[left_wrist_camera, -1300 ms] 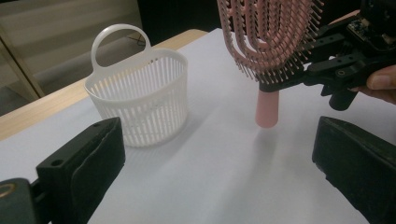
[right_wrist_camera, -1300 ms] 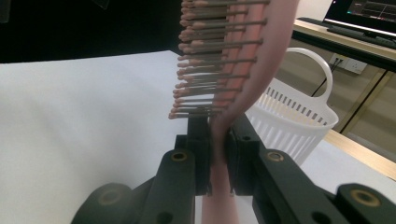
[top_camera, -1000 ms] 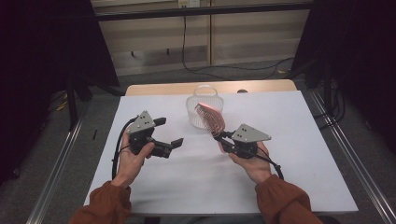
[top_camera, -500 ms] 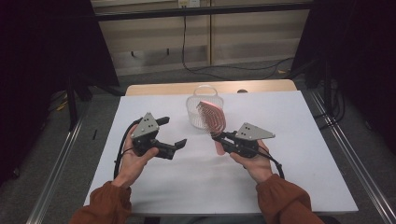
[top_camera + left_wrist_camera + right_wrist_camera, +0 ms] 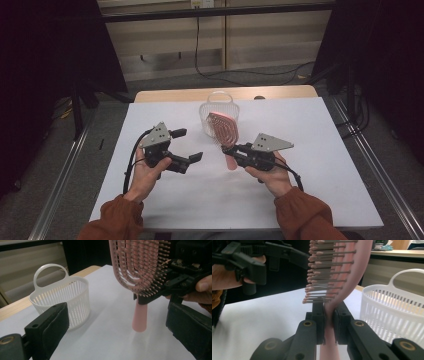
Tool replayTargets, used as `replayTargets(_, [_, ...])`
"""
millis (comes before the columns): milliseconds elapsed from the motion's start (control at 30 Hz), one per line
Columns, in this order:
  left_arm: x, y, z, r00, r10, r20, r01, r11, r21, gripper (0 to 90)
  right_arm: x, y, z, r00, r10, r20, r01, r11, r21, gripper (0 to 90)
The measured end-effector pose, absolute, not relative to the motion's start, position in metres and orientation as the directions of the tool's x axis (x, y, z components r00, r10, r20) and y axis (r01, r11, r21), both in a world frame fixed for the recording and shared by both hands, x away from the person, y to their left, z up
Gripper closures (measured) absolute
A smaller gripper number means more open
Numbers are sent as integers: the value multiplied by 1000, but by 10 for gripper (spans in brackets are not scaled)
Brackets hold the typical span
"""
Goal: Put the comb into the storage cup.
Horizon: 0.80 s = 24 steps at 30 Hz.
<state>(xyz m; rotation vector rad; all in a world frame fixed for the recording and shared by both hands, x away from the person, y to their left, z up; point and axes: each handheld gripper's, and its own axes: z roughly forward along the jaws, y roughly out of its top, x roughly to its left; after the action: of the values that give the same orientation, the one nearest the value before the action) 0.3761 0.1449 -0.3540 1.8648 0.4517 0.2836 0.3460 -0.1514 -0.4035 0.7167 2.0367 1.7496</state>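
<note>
Right tongs point(image 5: 231, 149) clamped tight on the neck of the pink plastic vented hairbrush point(image 5: 225, 131), just above the handle; in the right gripper view the brush point(image 5: 342, 277) stands bristle head up, handle hanging below the jaws. Brush is held off the bench, mid-bench, just near of the white slotted plastic basket with a loop handle point(image 5: 219, 111). Left tongs point(image 5: 189, 145) wide open, nothing in them, left of the brush and apart from it.

Judgement: step in hand is dropping the brush into the basket. To do it well: carry far toward the basket, keep the brush near vertical, centre the handle tip over the rim, lower until the handle is well inside before releasing. Basket looks light, so a side knock could tip it; left tongs could steady the rim.

No brand, label or writing readable on brush, basket or white bench cover point(image 5: 320, 150).
</note>
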Motion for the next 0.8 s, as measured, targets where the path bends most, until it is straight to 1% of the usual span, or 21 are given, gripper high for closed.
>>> replayTargets(67, [378, 145, -355, 903, 428, -29, 159, -272, 949, 54, 346, -150, -404, -816, 575, 55, 142, 107, 984, 818])
replayTargets(167, [380, 144, -355, 910, 412, -56, 171, -249, 953, 64, 347, -149, -405, -824, 563, 65, 146, 101, 984, 817])
replayTargets(200, [381, 143, -356, 914, 402, -47, 156, -244, 957, 67, 347, -149, -405, -827, 559, 64, 144, 102, 984, 818])
replayTargets(267, [380, 142, -355, 908, 418, -19, 135, -250, 959, 67, 347, -149, -406, -834, 548, 64, 143, 102, 984, 817])
replayTargets(467, [377, 136, -352, 927, 373, -45, 147, -249, 957, 68, 348, -148, -408, -855, 512, 81, 153, 99, 983, 817])
replayTargets(567, [375, 133, -350, 938, 340, -67, 144, -207, 968, 51, 348, -147, -408, -861, 502, 83, 153, 100, 983, 817])
replayTargets(600, [374, 131, -349, 935, 346, -83, 153, -181, 972, 36, 347, -147, -408, -863, 498, 83, 152, 100, 983, 817])
replayTargets(633, [374, 130, -348, 936, 339, -96, 159, -165, 973, 42, 347, -147, -408, -866, 493, 82, 150, 99, 984, 817])
replayTargets(800, [376, 126, -342, 953, 293, -83, 126, -133, 983, 40, 348, -146, -407, -865, 495, 85, 151, 95, 984, 817])
